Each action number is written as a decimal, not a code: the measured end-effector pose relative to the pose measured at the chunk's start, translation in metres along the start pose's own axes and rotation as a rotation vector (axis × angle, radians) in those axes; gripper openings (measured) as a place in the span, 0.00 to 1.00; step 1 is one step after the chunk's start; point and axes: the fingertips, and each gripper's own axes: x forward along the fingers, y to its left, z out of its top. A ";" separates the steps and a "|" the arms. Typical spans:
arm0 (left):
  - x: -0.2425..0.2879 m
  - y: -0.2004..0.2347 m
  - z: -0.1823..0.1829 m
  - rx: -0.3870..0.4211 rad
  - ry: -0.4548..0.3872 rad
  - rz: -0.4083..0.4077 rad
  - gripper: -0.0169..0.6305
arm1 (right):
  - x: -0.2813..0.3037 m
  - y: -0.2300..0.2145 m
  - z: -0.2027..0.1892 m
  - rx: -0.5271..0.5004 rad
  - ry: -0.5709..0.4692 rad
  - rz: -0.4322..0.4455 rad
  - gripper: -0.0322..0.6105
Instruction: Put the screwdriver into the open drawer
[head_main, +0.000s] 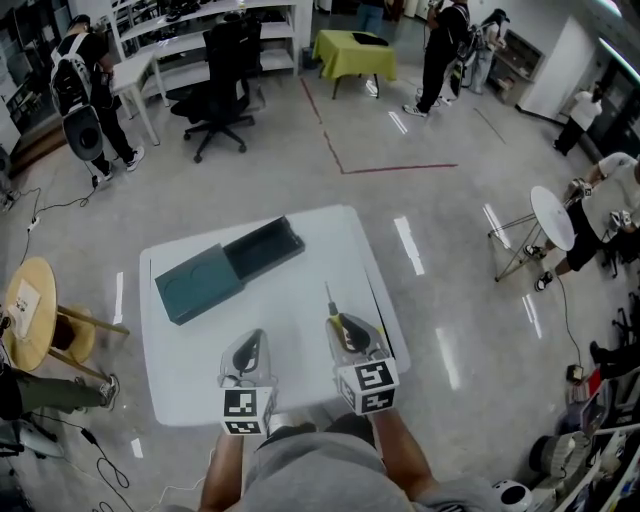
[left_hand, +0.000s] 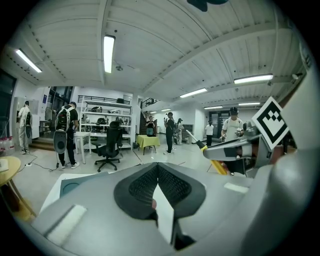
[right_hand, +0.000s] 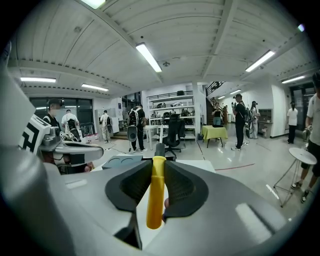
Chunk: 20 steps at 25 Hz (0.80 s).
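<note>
My right gripper (head_main: 343, 328) is shut on a screwdriver (head_main: 333, 305) with a yellow handle, held above the near part of the white table (head_main: 330, 240). The metal shaft points away from me. In the right gripper view the yellow handle (right_hand: 156, 195) is clamped between both pads, its dark collar sticking out ahead. My left gripper (head_main: 252, 343) hovers beside it to the left, shut, with nothing in it (left_hand: 157, 175). The dark teal box (head_main: 198, 283) lies at the table's far left, its drawer (head_main: 265, 247) pulled open toward the right and looking empty.
A round wooden stool (head_main: 30, 310) stands left of the table and a round white side table (head_main: 552, 217) to the right. A black office chair (head_main: 222, 85) and a yellow-green table (head_main: 353, 52) stand farther off. Several people stand around the room.
</note>
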 end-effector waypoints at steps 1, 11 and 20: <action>-0.001 0.004 0.002 -0.001 -0.002 0.006 0.05 | 0.002 0.002 0.003 -0.004 -0.005 0.004 0.18; 0.004 0.020 -0.001 0.016 -0.015 0.046 0.04 | 0.026 0.016 0.006 -0.035 0.000 0.058 0.18; 0.015 0.028 -0.006 -0.022 -0.013 0.153 0.05 | 0.056 0.017 0.004 -0.085 0.028 0.182 0.18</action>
